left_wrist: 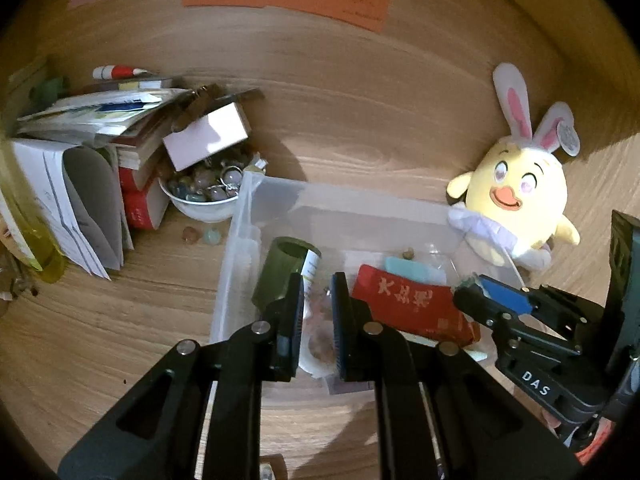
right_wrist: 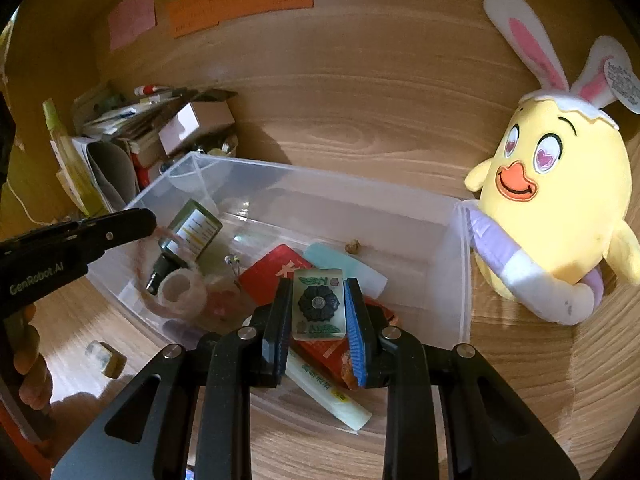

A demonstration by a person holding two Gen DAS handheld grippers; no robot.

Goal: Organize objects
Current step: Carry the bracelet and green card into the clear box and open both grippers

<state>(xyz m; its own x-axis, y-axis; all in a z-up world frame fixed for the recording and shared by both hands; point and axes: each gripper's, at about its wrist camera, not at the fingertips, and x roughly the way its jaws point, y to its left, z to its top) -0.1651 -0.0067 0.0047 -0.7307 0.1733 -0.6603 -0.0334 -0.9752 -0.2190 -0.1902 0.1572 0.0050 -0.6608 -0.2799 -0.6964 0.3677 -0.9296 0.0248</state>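
A clear plastic bin point(right_wrist: 460, 280) point(left_wrist: 236, 240) stands on the wooden table. It holds a dark green bottle point(right_wrist: 188, 236) point(left_wrist: 280, 276), a tape roll point(right_wrist: 180, 290), a red packet point(right_wrist: 272, 276) point(left_wrist: 408, 304), a pale teal bar point(right_wrist: 352, 270) and a white tube point(right_wrist: 328, 394). My right gripper point(right_wrist: 318, 306) is shut on a mahjong tile point(right_wrist: 318, 304) above the bin's near side. My left gripper point(left_wrist: 318, 312) is open and empty over the bin's left part, beside the bottle. The right gripper also shows in the left wrist view point(left_wrist: 492, 300).
A yellow plush chick with rabbit ears point(right_wrist: 556, 200) point(left_wrist: 516, 196) leans at the bin's right. A white bowl of stones point(left_wrist: 204, 196), books and papers point(left_wrist: 80, 168) crowd the left. A small tile point(right_wrist: 106, 356) lies on the table left of the bin.
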